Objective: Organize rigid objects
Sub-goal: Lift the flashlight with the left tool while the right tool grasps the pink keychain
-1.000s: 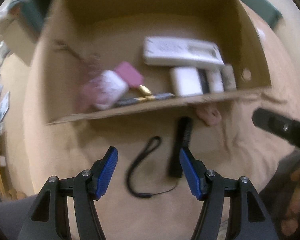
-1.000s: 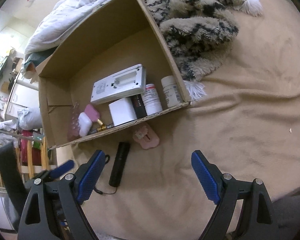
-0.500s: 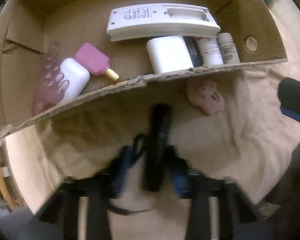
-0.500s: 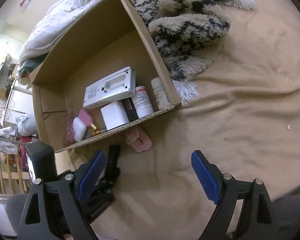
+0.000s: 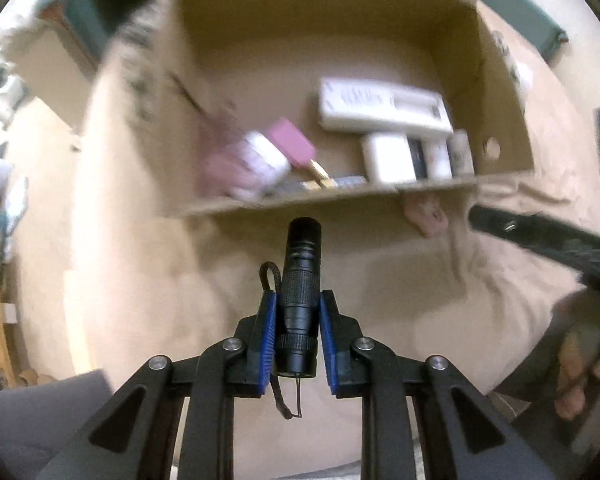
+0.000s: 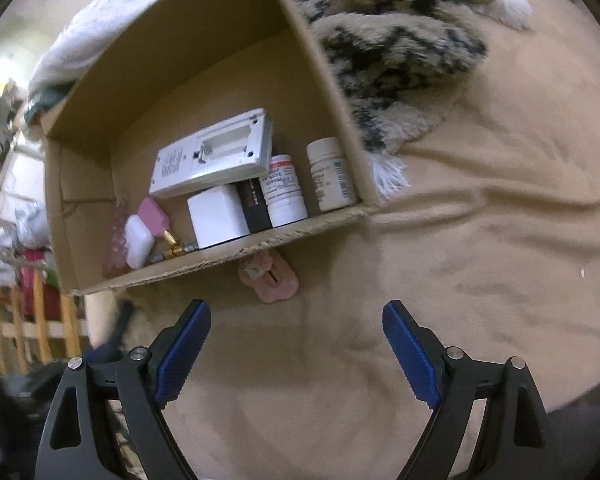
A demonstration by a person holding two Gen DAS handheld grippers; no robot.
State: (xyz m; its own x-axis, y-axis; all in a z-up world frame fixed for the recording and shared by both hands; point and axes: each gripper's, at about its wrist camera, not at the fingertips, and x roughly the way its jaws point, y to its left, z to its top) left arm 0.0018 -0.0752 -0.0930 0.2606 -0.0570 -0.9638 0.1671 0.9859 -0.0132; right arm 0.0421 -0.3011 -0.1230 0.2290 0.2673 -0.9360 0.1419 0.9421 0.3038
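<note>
Gripping a black flashlight (image 5: 300, 300) by its lower barrel, the left gripper (image 5: 298, 334) had its blue fingers (image 5: 269, 336) clamped on either side, with the lens end pointing toward the cardboard box (image 5: 340, 196) just beyond. The flashlight's wrist strap (image 5: 278, 392) hung loose below the fingers. The right gripper (image 6: 296, 354) hovered with its fingers wide apart and nothing between them, above the beige blanket (image 6: 440, 280), near a pink hair clip (image 6: 270, 278) lying against the box's near wall.

Inside the box sat a white remote (image 6: 212, 158), a white block (image 6: 218, 216), two pill bottles (image 6: 284, 192) and a pink item (image 6: 153, 212), crowded toward the near right.

The likeliest trouble was the dangling strap snagging on the ragged near wall as the flashlight went over it. The smooth round barrel might also twist or slide in the fingers, since only a short length was held, and a low approach could knock the wall.
</note>
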